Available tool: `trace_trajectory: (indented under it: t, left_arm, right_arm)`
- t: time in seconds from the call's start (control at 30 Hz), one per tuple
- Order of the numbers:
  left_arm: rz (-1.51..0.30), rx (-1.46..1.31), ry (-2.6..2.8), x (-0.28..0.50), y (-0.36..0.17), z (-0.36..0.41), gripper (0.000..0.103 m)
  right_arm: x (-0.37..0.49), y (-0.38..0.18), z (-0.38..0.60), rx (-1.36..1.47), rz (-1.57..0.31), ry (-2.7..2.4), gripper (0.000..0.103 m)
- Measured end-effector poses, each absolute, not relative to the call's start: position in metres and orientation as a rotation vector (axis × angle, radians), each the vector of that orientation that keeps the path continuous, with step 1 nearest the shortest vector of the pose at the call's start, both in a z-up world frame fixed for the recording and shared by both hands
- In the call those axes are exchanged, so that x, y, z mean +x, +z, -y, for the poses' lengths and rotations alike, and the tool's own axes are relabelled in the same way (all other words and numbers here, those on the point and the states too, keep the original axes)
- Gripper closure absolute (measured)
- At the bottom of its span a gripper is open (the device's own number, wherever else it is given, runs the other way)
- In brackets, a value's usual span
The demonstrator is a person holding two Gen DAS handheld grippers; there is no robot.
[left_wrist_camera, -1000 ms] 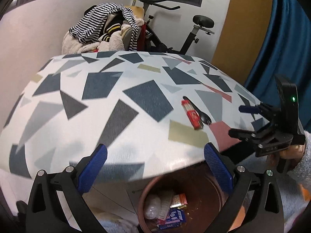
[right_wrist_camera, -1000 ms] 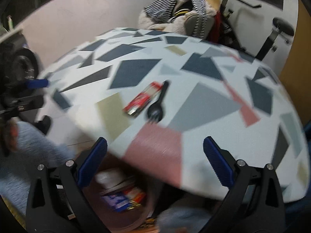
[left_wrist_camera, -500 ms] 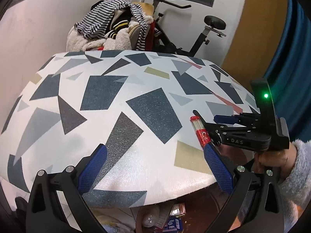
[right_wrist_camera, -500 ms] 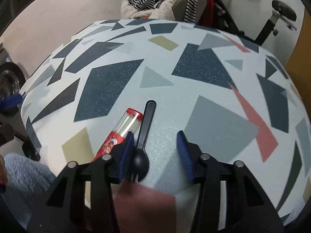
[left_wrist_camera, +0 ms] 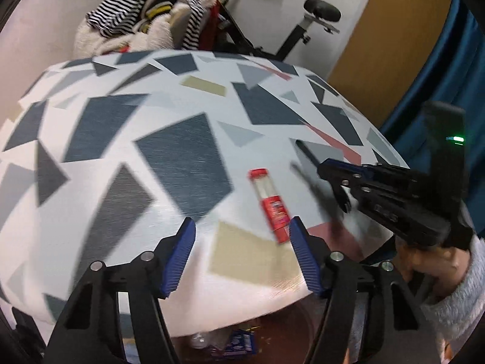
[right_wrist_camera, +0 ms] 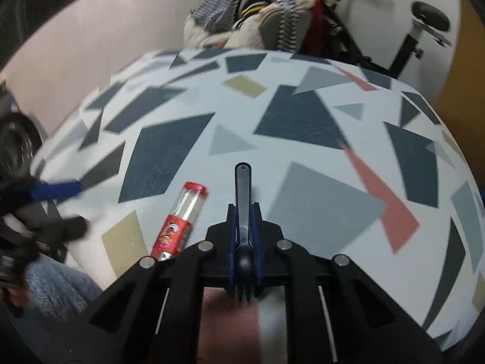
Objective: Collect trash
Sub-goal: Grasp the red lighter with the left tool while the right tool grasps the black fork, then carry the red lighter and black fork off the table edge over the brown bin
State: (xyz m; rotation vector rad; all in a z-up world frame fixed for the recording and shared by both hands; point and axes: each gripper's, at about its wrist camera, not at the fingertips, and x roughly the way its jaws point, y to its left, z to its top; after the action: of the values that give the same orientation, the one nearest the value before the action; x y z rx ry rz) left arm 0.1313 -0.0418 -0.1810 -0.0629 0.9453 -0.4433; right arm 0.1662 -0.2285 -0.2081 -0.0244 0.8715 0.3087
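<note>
Near the front edge of the table (right_wrist_camera: 318, 139), your right gripper (right_wrist_camera: 244, 242) has its jaws clamped on the black plastic fork (right_wrist_camera: 243, 182): the tines point back toward the camera and the handle sticks out forward over the patterned top. Keep that grip firm and lift straight up before you swing, so the handle does not sweep the tube beside it.

The red tube wrapper (left_wrist_camera: 271, 204) lies on the table just left of the fork, close to the same edge. Your left gripper (left_wrist_camera: 239, 242) is closing with nothing between its fingers; the tube's near end sits just beside the right finger (left_wrist_camera: 303, 257), outside the gap. Judged from here, you should shift that hand toward the tube so it is centred between the fingers before they meet.

The brown bin (left_wrist_camera: 285, 327) sits below the table edge, already holding scraps; carry both pieces there.
</note>
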Motion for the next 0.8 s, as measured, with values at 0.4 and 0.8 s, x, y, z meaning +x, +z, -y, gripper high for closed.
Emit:
trace_trajectory:
  t: [0.4, 0.8]
  left_arm:
    - [-0.978, 0.159, -0.332, 0.153, -0.211, 0.110, 0.076]
    - [-0.938, 0.097, -0.559, 0.094, -0.179, 0.058, 0.081]
  right_arm:
    - [0.126, -0.191, 0.270, 0.022, -0.825, 0.296, 0.090]
    - [0.088, -0.184, 0.266, 0.049, -0.794, 0.339, 0.090]
